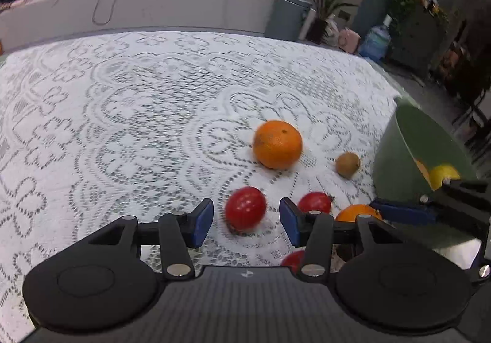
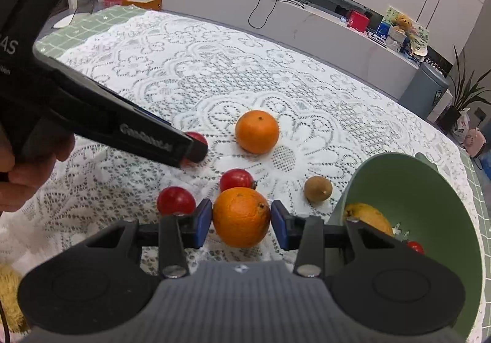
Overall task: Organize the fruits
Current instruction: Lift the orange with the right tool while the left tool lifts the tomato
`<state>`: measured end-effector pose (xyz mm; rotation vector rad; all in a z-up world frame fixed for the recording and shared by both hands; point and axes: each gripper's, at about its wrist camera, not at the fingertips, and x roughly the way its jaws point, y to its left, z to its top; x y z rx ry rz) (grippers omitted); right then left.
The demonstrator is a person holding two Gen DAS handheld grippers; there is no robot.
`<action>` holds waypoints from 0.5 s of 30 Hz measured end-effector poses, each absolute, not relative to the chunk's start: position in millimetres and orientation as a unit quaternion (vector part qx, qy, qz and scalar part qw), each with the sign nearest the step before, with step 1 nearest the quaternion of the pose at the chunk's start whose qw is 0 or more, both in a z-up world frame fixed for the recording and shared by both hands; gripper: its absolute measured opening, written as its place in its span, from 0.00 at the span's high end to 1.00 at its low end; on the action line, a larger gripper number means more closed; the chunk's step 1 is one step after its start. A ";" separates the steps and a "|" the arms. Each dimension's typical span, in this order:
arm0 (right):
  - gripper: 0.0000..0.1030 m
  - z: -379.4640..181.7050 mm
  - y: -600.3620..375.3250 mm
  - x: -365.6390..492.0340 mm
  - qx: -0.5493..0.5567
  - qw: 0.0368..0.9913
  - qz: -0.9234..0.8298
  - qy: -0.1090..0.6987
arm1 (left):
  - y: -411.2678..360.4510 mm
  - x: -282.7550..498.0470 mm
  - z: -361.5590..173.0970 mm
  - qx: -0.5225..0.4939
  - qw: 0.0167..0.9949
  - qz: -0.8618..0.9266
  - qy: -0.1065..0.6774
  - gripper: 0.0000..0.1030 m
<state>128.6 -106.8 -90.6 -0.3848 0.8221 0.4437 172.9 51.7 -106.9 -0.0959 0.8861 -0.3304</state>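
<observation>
In the left wrist view my left gripper (image 1: 246, 221) is open, its blue pads on either side of a red tomato (image 1: 245, 212) without touching it. Another orange (image 1: 277, 144) and a brown kiwi (image 1: 347, 163) lie farther on. In the right wrist view my right gripper (image 2: 241, 221) has its blue pads against both sides of an orange (image 2: 241, 216) on the lace cloth. The green bowl (image 2: 429, 189) at the right holds a yellow lemon (image 2: 369, 218) and a small tomato (image 2: 415, 246). My left gripper's finger (image 2: 138, 134) reaches over a tomato (image 2: 198, 146) there.
Two more tomatoes (image 2: 176, 200) (image 2: 236, 178), a second orange (image 2: 257, 131) and the kiwi (image 2: 318, 188) lie on the white lace tablecloth (image 2: 184, 66). A long grey counter (image 2: 307, 23) with clutter runs behind the table. The table edge is near the bowl.
</observation>
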 end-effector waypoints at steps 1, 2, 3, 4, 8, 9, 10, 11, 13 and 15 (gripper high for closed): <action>0.61 -90.7 -107.0 128.1 -0.186 0.874 0.213 0.394 | 48.2 172.9 -108.4 -0.033 0.890 -0.154 0.427 0.44; 0.61 -91.1 -106.5 127.4 -0.190 0.874 0.212 0.394 | 45.1 173.6 -110.9 -0.022 0.890 -0.147 0.430 0.44; 0.61 -91.3 -106.0 127.2 -0.193 0.874 0.210 0.394 | 43.1 174.5 -113.1 -0.014 0.890 -0.143 0.432 0.44; 0.59 -91.7 -104.5 127.5 -0.198 0.873 0.208 0.393 | 41.2 174.0 -113.9 -0.008 0.893 -0.141 0.427 0.44; 0.55 -96.6 -97.6 125.1 -0.226 0.869 0.205 0.390 | 34.8 172.5 -114.9 0.010 0.896 -0.144 0.420 0.48; 0.55 -97.3 -96.2 125.1 -0.230 0.869 0.204 0.389 | 33.6 172.0 -115.4 0.016 0.897 -0.143 0.418 0.50; 0.55 -98.2 -95.0 125.4 -0.234 0.868 0.202 0.388 | 32.1 171.4 -115.8 0.023 0.898 -0.142 0.416 0.51; 0.55 -98.8 -94.4 125.5 -0.237 0.868 0.201 0.387 | 30.8 171.1 -115.9 0.029 0.899 -0.142 0.414 0.55; 0.56 -100.3 -92.3 125.3 -0.247 0.867 0.197 0.386 | 29.5 170.4 -116.0 0.035 0.899 -0.141 0.412 0.61; 0.64 -101.5 -90.8 124.3 -0.258 0.867 0.188 0.382 | 29.7 170.8 -115.9 0.034 0.900 -0.142 0.412 0.67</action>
